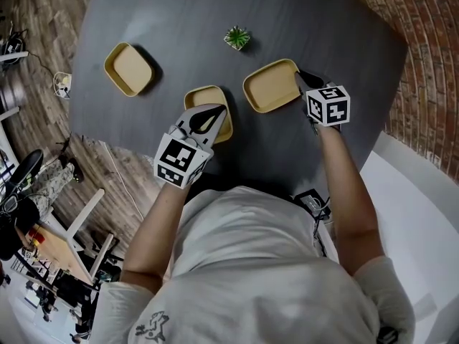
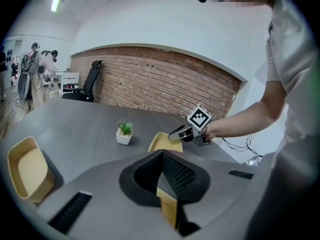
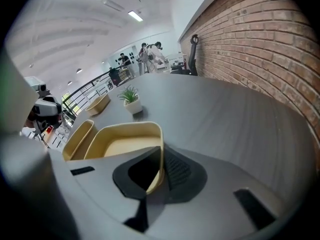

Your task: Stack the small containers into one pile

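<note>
Three shallow yellow containers lie apart on the dark grey table [image 1: 179,20]. In the head view the left container [image 1: 129,69] sits alone at the far left. My left gripper [image 1: 214,115] is shut on the near rim of the middle container [image 1: 215,99]; in the left gripper view that yellow rim [image 2: 169,206] shows between the black pads. My right gripper [image 1: 302,79] is shut on the right-hand rim of the right container [image 1: 271,84]. The right gripper view shows that container [image 3: 125,144] with its wall pinched between the pads of my right gripper [image 3: 161,156].
A small potted plant [image 1: 237,38] stands beyond the middle and right containers. The table's rounded edge runs close by my right gripper, with a brick wall [image 1: 423,20] beyond it. Wooden floor, cables and a stool [image 1: 79,221] lie to the left.
</note>
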Demonstrator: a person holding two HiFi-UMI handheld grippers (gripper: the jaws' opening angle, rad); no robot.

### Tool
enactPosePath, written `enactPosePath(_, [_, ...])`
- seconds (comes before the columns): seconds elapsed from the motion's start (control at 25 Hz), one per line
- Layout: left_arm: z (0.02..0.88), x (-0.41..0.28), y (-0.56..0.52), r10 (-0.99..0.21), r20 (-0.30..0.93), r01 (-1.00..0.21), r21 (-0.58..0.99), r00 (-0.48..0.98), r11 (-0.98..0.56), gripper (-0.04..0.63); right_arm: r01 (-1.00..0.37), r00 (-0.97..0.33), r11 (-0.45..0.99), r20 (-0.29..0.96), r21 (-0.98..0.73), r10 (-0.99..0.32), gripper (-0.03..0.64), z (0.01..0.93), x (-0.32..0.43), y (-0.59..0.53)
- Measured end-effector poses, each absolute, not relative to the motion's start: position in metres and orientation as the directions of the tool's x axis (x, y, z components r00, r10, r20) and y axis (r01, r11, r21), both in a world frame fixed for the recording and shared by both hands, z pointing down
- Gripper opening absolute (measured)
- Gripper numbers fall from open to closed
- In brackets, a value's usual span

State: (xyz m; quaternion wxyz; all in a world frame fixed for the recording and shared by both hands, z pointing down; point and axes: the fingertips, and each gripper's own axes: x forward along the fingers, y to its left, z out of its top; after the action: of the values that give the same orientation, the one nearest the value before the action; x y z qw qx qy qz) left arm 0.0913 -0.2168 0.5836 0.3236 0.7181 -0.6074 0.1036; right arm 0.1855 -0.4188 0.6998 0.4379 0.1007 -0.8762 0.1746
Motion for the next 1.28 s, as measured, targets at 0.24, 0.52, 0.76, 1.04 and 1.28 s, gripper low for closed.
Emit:
enactPosePath(0.24, [0.574, 0.094, -0.209, -0.815, 0.538, -0.946, 0.323, 0.215, -0.036, 0.011, -0.319, -0.625, 0.925, 0.779, -0.207, -0.041, 0.021, 0.683, 0.183, -0.420])
enactPosePath(0.52, [0.552, 0.105, -0.189, -0.840, 0.518, -0.957, 0.288, 0.163, -0.008, 0.011, -0.310, -0.671, 0.931, 0.738, -0.195, -0.069, 0.020, 0.643, 0.190, -0.414])
enactPosePath(0.76, [0.534, 0.128, -0.163, -0.858, 0.501, -0.966, 0.257, 0.112, 0.024, 0.012, -0.266, -0.705, 0.949, 0.705, -0.172, -0.070, 0.020, 0.607, 0.210, -0.398])
enactPosePath(1.04, [0.511, 0.155, -0.120, -0.880, 0.474, -0.971, 0.220, 0.021, 0.095, 0.011, -0.227, -0.735, 0.959, 0.675, -0.168, -0.056, 0.020, 0.573, 0.244, -0.361])
enactPosePath(1.28, [0.492, 0.177, -0.087, -0.891, 0.451, -0.969, 0.193, -0.055, 0.157, 0.012, -0.174, -0.763, 0.970, 0.647, -0.170, -0.023, 0.020, 0.551, 0.260, -0.328])
